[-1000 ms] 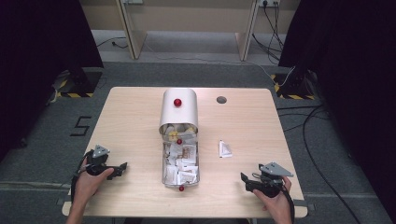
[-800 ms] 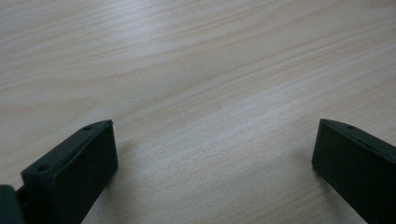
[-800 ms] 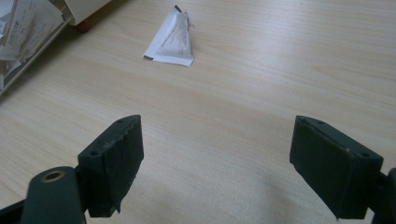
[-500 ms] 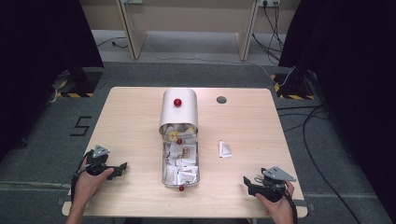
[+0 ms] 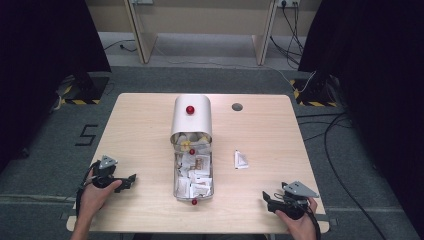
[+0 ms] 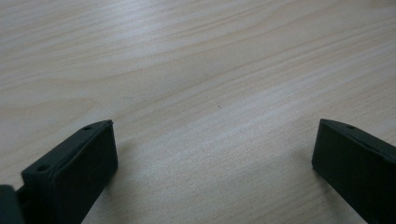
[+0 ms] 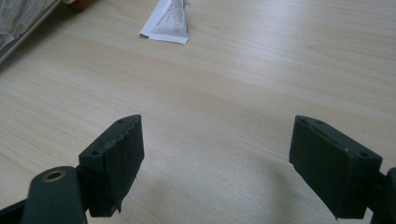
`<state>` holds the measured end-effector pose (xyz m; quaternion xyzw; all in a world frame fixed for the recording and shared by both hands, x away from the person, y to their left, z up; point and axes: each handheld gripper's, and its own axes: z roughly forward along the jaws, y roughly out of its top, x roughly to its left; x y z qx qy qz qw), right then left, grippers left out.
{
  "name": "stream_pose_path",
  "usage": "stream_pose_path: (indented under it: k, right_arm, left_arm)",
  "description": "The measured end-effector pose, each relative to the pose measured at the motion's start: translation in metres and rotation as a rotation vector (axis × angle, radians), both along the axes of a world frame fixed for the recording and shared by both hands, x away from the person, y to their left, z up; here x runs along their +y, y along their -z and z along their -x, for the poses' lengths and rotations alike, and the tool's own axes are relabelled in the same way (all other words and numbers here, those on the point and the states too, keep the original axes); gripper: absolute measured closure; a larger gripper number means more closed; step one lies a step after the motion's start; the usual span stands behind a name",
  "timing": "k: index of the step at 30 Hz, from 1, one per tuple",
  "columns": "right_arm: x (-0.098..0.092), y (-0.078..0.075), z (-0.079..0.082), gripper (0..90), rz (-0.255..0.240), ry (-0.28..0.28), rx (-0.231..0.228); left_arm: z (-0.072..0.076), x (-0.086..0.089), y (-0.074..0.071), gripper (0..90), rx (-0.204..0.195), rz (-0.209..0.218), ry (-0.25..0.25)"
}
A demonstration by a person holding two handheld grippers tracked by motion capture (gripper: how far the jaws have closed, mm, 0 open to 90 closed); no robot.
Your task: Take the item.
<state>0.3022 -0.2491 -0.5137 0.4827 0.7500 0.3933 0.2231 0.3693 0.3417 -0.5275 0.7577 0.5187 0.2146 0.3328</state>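
Observation:
A rounded white cover point(image 5: 191, 117) with a red knob point(image 5: 190, 110) lies at the table's middle. A clear tray point(image 5: 176, 186) slides out of it toward me, full of several white sachets point(image 5: 195, 177). One loose sachet point(image 5: 241, 160) lies to the tray's right, and appears again point(image 7: 167, 21) far ahead of my right gripper. My left gripper point(image 5: 129, 181) rests open at the front left, over bare wood point(image 6: 215, 140). My right gripper point(image 5: 269, 201) stands open near the front right edge, nothing between its jaws point(image 7: 217, 149).
A small grey round cap point(image 5: 237, 106) sits in the tabletop at the back right. The tray's corner point(image 7: 18, 25) and its red knob point(image 7: 77, 4) show at the right gripper view's top left. Cables point(image 5: 330, 145) trail on the floor right of the table point(image 5: 150, 125).
My right gripper has slid a little toward the table's near edge. The left gripper, the tray and the loose sachet have stayed put.

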Motion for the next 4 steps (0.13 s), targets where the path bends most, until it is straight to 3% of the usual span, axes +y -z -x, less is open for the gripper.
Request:
stream_pose_path:
  k: [4]
  right_arm:
    - [-0.0003,0.0,-0.0003,18.8,0.0,0.0,0.001]
  left_arm:
    - [0.0,0.0,0.0,0.0,0.0,0.0,0.0]
